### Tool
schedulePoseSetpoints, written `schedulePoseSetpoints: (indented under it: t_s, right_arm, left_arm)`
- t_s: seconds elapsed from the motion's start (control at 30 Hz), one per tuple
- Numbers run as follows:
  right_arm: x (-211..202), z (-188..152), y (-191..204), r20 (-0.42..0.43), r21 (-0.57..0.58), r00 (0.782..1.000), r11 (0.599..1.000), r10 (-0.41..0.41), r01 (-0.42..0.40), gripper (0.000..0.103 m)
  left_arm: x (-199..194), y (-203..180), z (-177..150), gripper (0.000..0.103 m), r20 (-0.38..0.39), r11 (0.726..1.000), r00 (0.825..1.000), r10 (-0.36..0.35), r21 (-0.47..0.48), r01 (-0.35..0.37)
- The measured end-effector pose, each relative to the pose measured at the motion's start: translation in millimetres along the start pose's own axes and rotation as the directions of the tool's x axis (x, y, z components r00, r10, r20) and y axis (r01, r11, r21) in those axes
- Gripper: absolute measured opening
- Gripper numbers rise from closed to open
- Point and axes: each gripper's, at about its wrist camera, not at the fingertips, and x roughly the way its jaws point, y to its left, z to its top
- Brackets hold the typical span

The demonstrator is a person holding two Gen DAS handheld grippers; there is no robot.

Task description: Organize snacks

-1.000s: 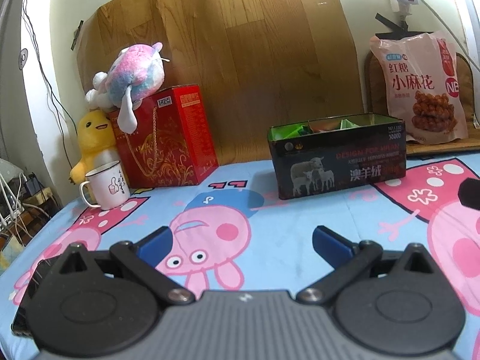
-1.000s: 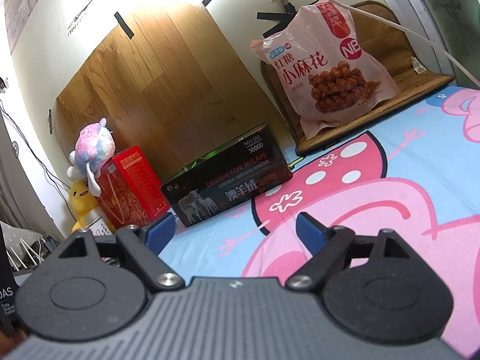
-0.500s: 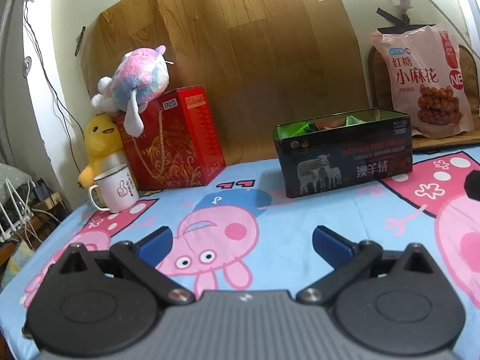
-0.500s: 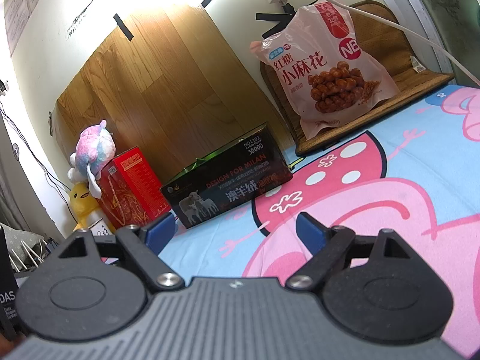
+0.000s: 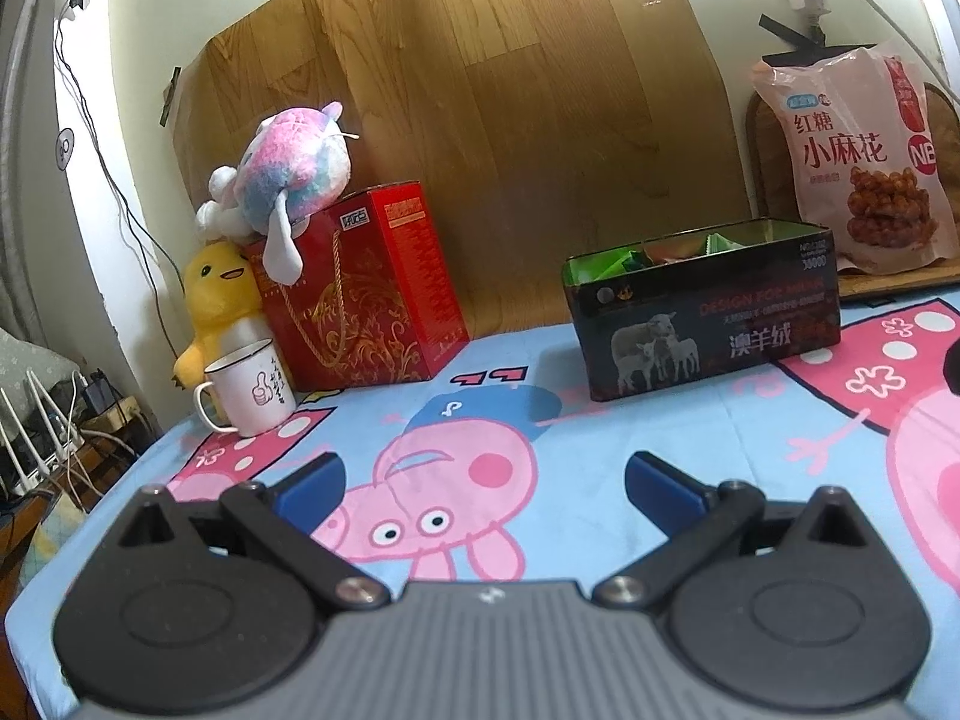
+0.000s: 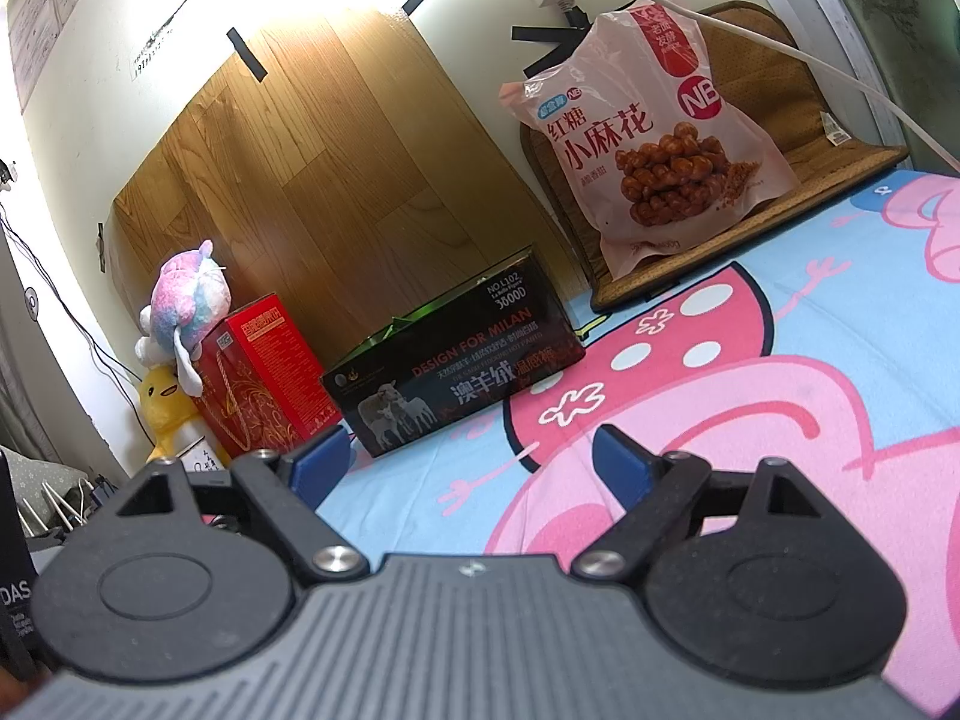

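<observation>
A black open box [image 5: 708, 324] with sheep printed on it stands at the back of the table; green and orange snack packets [image 5: 678, 249] show above its rim. It also shows in the right wrist view [image 6: 456, 375]. A pink bag of twisted snacks [image 5: 858, 162] leans on a woven mat at the back right, also in the right wrist view [image 6: 648, 138]. My left gripper [image 5: 483, 489] is open and empty, low over the cartoon tablecloth. My right gripper [image 6: 468, 462] is open and empty, in front of the box.
A red gift box [image 5: 360, 294] with a pastel plush toy [image 5: 288, 174] on top stands at the back left. A yellow duck plush [image 5: 216, 300] and a white mug [image 5: 252, 390] stand beside it. A wooden board [image 5: 456, 90] leans on the wall. The table's left edge [image 5: 90, 510] drops to cables.
The left gripper has drawn back and shifted left, so the box and the red gift box sit further right in its view. The right view has barely changed. Both grippers stay open.
</observation>
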Motion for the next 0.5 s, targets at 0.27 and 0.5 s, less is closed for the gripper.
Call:
schedulePoseSetpoints:
  t_s: [0.27,0.5]
  right_arm:
    - [0.1,0.0,-0.4,0.000,0.001,1.000,1.000,0.000,0.000,0.090]
    - [0.1,0.5,-0.7,0.000,0.001,1.000,1.000,0.002,-0.002,0.090]
  left_arm:
    - [1.8,-0.9,-0.9,0.103,-0.004,1.000,1.000,0.008,0.004,-0.008]
    - [3.0,-1.8,-1.7,0.103,-0.002,1.000,1.000,0.017,0.012,-0.017]
